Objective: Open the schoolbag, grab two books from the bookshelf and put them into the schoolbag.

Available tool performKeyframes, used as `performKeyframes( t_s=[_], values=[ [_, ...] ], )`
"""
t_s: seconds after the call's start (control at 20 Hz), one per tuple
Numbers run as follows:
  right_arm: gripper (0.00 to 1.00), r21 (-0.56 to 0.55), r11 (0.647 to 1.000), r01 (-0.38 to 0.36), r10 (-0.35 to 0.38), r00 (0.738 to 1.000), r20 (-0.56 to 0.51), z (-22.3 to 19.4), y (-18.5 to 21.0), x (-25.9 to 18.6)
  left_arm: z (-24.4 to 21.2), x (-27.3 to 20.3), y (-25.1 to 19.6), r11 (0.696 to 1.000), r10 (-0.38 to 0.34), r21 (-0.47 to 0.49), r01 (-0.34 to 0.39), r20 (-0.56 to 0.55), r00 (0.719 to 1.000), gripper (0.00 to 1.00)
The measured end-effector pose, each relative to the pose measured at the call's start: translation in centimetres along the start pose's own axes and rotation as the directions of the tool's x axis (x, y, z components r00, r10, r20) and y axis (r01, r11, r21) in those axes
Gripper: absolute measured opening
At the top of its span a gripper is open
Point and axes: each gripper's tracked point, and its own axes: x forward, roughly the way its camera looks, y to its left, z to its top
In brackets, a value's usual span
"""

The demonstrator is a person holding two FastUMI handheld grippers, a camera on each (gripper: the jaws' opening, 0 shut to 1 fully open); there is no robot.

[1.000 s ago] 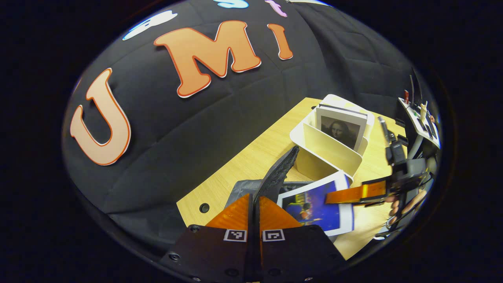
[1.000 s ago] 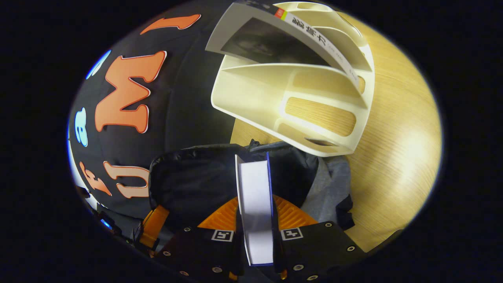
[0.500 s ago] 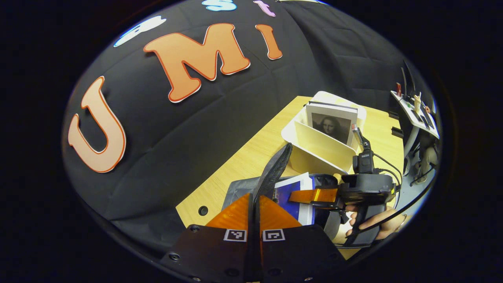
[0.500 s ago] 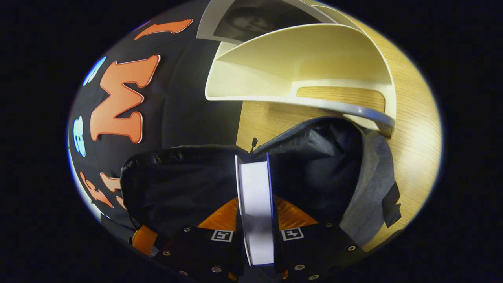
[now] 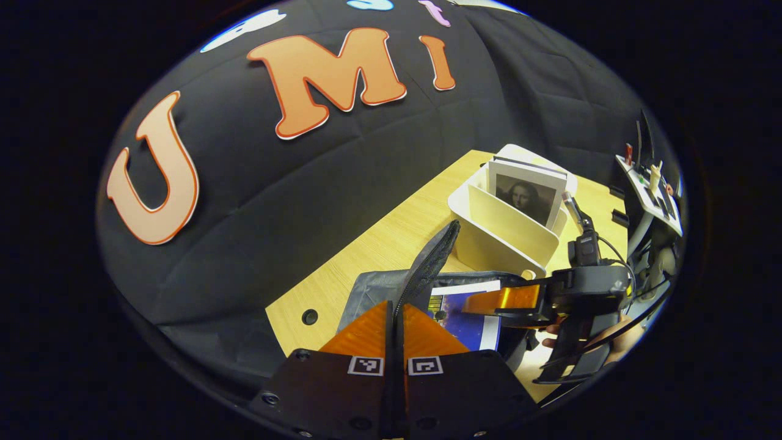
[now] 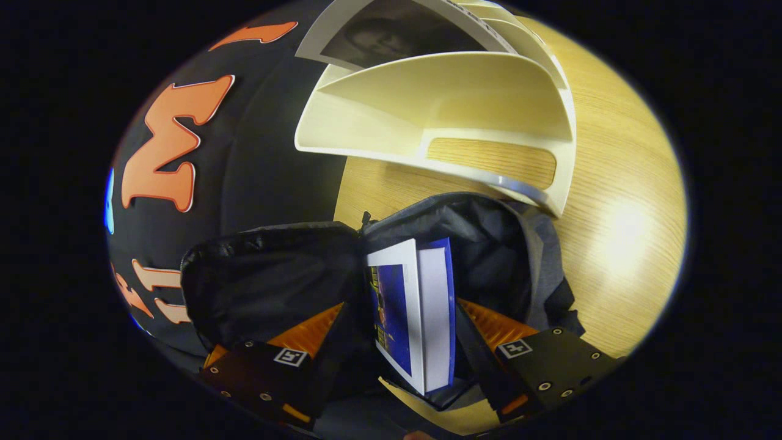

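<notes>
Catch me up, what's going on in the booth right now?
A person is packing books into a schoolbag on the wooden table. The left gripper is shut on the bag's flap, holding it open. The right gripper has its fingers spread, with the blue book standing between them in the bag's mouth. Another book sits in the cream bookshelf.

Blue book [image 6: 421, 318] inside schoolbag [image 6: 489, 232], bookshelf [image 6: 452, 116] just behind on table [image 6: 617, 244].

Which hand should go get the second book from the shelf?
Right, probably. Its tongs are open with the blue book in the schoolbag, while the left tongs pinch the bag's flap.
</notes>
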Motion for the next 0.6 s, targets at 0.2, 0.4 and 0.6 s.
performKeyframes(
  t_s=[0.2, 0.4, 0.6],
  values=[
    [0.98, -0.013, 1.000, 0.023, -0.022, 0.998, 0.059, 3.1, -1.5, -3.8, -1.0, -0.3, 0.2, 1.000, -0.001, -0.031, 0.001, -0.006, 1.000, 0.01],
    [0.98, -0.099, 0.993, 0.067, -0.057, 0.993, 0.101, 5.8, -2.9, -8.3, -1.4, -0.4, -0.5, 0.999, -0.013, -0.043, 0.013, -0.003, 1.000, 0.01],
    [0.98, -0.207, 0.970, 0.125, -0.093, 0.983, 0.156, 9.4, -3.1, -12.9, -1.8, -0.3, -0.7, 0.998, -0.016, -0.052, 0.016, 0.001, 1.000, 0.01]
  ],
)
